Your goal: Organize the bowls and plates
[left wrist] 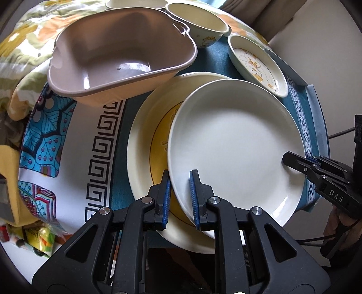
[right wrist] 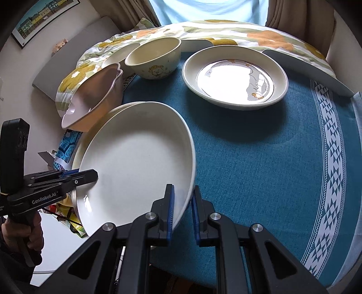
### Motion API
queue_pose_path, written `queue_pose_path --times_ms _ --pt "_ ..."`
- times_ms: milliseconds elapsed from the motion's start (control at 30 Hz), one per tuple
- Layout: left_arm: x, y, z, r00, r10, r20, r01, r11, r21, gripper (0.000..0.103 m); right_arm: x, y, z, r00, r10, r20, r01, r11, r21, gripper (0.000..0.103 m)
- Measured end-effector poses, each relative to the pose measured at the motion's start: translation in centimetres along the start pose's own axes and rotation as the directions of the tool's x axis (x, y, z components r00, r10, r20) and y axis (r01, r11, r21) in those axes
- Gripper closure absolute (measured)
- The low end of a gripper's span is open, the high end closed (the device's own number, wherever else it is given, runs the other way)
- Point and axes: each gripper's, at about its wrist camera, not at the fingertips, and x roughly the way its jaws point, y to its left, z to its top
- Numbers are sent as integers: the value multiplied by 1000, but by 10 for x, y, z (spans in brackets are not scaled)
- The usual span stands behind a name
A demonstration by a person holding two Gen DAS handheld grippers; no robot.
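Note:
A plain white plate (left wrist: 235,144) is held by both grippers over a yellow-centred plate (left wrist: 144,144). My left gripper (left wrist: 179,192) is shut on the white plate's left rim. My right gripper (right wrist: 183,209) is shut on its right rim; it also shows in the left wrist view (left wrist: 301,162). The white plate (right wrist: 135,165) is tilted, and most of the yellow-centred plate is hidden under it. A pink heart-shaped bowl (left wrist: 122,54) sits tilted to the left. A cream bowl with a cartoon print (right wrist: 155,58) and a small duck-print plate (right wrist: 235,77) stand farther back.
A blue cloth with a white border (right wrist: 271,158) covers the table. A flowered blanket (right wrist: 226,27) lies along the far edge. Another cream bowl (left wrist: 135,3) sits at the back. Snack packets (left wrist: 38,237) lie off the table's left edge.

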Motion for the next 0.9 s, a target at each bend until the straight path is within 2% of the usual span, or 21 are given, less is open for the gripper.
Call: queue_pose_path --times_ms 233,400,500,600,733,900 --pt "3 -22 3 994 109 24 -110 989 98 89 0 4 -1 999 -39 4 39 999 -13 89" --pt "0 -36 0 978 198 70 -207 964 167 88 0 12 0 996 -86 4 86 995 -49 88" --pt "-2 -41 -4 963 245 108 -262 945 193 88 1 22 1 989 -148 9 148 983 -112 88" --pt "-5 -35 -6 959 257 116 -275 943 186 89 5 33 0 980 -198 11 197 964 -178 88" --pt "-9 -27 -6 963 245 113 -262 948 179 89 7 32 1 979 -203 9 202 966 -161 88" --pt "-10 -29 -9 959 260 116 -278 943 182 89 7 35 1 974 -225 9 223 958 -179 88"
